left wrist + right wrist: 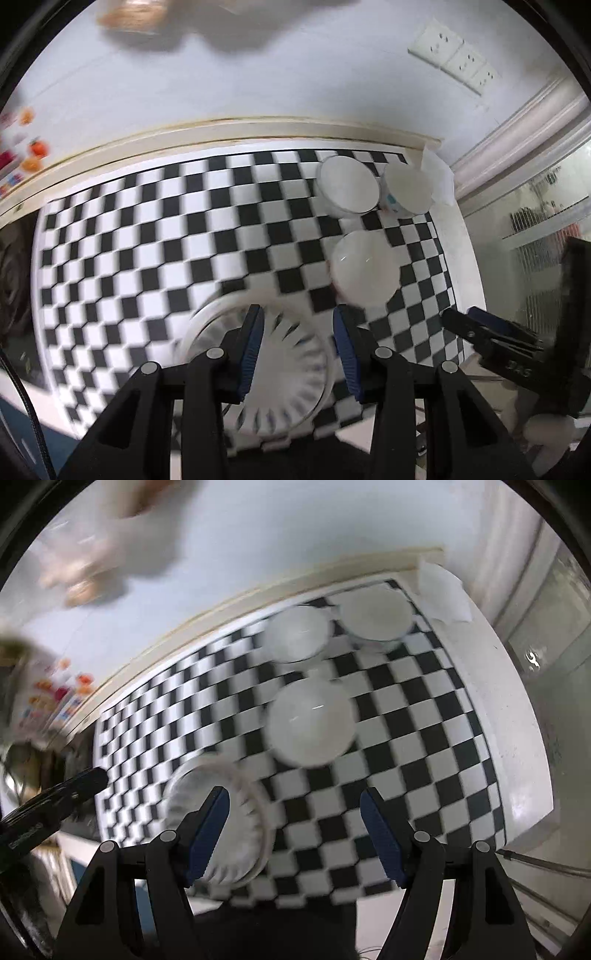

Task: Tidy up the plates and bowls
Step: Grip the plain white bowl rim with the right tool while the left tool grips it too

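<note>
1. A black-and-white checkered cloth [147,240] is covering the table, filling the middle of both views, with a pale wall running behind it along the upper part of each frame.
2. The left gripper [297,332] is standing at the lower centre of the left wrist view, its blue-padded jaws partly apart with nothing pressed between them; they are hanging over a patterned plate [288,387].
3. That patterned plate is lying at the lower centre of the left view and at the lower left of the right view, near the cloth's front edge; its rim markings are blurred.
4. The right gripper [295,801] is sitting at the bottom centre of the right wrist view, jaws spread wide and empty over bare checkered squares, just right of the plate.
5. A white bowl [310,723] is resting on the cloth above the right gripper, near the frame's centre.
6. Two more white dishes are sitting side by side at the upper right: a second bowl [295,633] and a third bowl [376,614].
7. A white folded sheet [443,594] is lying just right of them at the table's corner.
8. The other gripper's black tip is showing at each view's side edge.
</note>
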The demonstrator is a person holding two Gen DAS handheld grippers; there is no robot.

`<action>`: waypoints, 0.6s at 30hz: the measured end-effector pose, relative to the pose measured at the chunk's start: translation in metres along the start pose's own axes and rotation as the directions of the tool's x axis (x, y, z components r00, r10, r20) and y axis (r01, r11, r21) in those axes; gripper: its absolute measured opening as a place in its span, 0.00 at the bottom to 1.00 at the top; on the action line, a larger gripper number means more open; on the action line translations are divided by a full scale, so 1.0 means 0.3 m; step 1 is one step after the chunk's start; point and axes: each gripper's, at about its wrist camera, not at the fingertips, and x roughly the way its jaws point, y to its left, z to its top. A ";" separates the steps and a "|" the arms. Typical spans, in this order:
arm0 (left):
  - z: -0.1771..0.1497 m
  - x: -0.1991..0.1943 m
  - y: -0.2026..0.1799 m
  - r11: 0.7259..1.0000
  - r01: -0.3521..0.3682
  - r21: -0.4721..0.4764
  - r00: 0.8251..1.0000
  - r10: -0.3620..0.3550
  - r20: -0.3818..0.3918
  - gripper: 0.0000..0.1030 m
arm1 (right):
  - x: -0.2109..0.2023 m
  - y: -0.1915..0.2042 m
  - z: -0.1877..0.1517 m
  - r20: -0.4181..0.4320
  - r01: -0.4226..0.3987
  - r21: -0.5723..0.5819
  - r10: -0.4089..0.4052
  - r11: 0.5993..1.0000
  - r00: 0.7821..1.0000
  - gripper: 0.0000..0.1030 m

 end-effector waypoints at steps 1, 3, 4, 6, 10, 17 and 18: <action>0.031 0.063 -0.017 1.000 0.002 0.004 1.000 -0.002 -0.020 0.35 | 0.042 -0.036 0.027 -0.010 0.000 0.013 0.000 1.000 1.000 0.74; 0.079 0.183 -0.043 1.000 0.011 0.012 0.998 -0.010 -0.070 0.35 | 0.158 -0.117 0.084 -0.058 -0.016 0.053 0.020 0.998 0.998 0.72; 0.100 0.252 -0.055 1.000 0.018 0.013 0.994 -0.017 -0.108 0.34 | 0.208 -0.149 0.104 -0.080 -0.028 0.071 0.034 0.997 0.996 0.71; 0.127 0.365 -0.074 0.999 0.036 0.007 0.984 -0.035 -0.172 0.34 | 0.296 -0.199 0.133 -0.127 -0.043 0.104 0.056 0.994 0.990 0.63; 0.155 0.537 -0.120 0.998 0.027 0.050 0.968 -0.014 -0.250 0.32 | 0.443 -0.260 0.175 -0.185 -0.096 0.157 0.124 0.983 0.975 0.52; 0.164 0.662 -0.171 0.991 0.034 0.128 0.954 0.006 -0.300 0.13 | 0.582 -0.268 0.193 -0.238 -0.124 0.178 0.165 0.976 0.957 0.15; 0.168 0.663 -0.172 0.991 0.032 0.130 0.955 0.008 -0.298 0.13 | 0.594 -0.267 0.195 -0.240 -0.115 0.175 0.156 0.978 0.958 0.14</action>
